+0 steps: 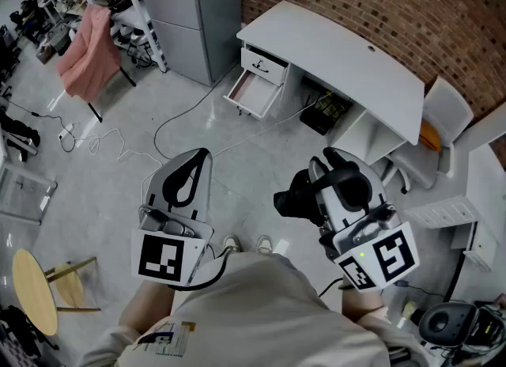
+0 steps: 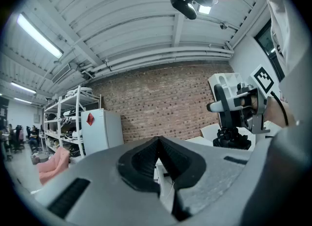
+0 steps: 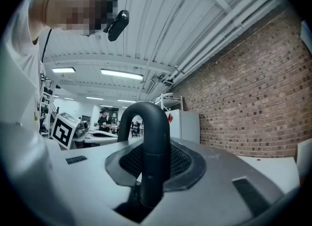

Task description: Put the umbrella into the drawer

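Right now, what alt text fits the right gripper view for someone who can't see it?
A black hooked umbrella handle stands clamped in the right gripper, between its grey jaws. Behind it are a brick wall at right and a white ceiling above.

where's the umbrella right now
The umbrella is clamped in the right gripper, at the head view's lower right, well short of the open drawer.

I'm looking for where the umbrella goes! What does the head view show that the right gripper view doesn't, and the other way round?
Only the head view: the white desk with its open drawer, and the person's shoes.
Only the right gripper view: the ceiling lights and, up close, the hooked umbrella handle pinched in the right claw.
Both: the brick wall and the left claw.
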`<state>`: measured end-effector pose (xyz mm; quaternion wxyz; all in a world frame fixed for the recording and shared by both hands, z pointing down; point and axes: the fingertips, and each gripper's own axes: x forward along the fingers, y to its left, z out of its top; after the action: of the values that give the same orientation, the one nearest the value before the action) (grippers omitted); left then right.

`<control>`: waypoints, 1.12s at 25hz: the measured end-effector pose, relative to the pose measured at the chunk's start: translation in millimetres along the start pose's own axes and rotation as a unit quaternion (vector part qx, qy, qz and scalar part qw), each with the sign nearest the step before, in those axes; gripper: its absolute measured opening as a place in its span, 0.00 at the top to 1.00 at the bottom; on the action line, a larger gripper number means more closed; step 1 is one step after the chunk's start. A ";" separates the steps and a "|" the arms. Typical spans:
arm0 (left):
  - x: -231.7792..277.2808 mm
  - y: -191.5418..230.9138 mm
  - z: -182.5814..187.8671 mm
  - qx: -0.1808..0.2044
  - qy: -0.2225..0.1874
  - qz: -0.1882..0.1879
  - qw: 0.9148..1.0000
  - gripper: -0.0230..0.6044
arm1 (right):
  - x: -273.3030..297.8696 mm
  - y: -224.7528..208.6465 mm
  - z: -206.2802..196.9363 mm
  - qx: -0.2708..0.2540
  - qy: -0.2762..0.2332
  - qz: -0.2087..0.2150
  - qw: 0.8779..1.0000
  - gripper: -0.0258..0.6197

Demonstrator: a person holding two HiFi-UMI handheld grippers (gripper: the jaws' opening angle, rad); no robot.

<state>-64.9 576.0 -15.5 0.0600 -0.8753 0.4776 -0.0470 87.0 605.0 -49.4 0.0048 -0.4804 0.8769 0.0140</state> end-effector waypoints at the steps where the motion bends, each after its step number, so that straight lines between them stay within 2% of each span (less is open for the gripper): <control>1: 0.3 -0.7 -0.6 -0.001 0.001 0.000 1.000 0.95 | -0.5 -0.4 -0.4 0.000 0.001 0.000 1.000 0.82; 15: 10.2 -19.4 -4.3 0.007 0.011 -0.014 1.000 0.95 | -9.6 -10.8 -5.2 0.003 0.003 0.004 1.000 0.82; 28: 29.6 -53.7 -4.2 0.011 0.020 0.002 1.000 0.95 | -25.4 -48.5 -17.1 0.011 0.007 0.017 1.000 0.82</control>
<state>-5.0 579.6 -2.5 0.0602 -0.8726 0.4796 -0.0701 141.6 599.8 -32.7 0.0035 -0.4653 0.8851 0.0010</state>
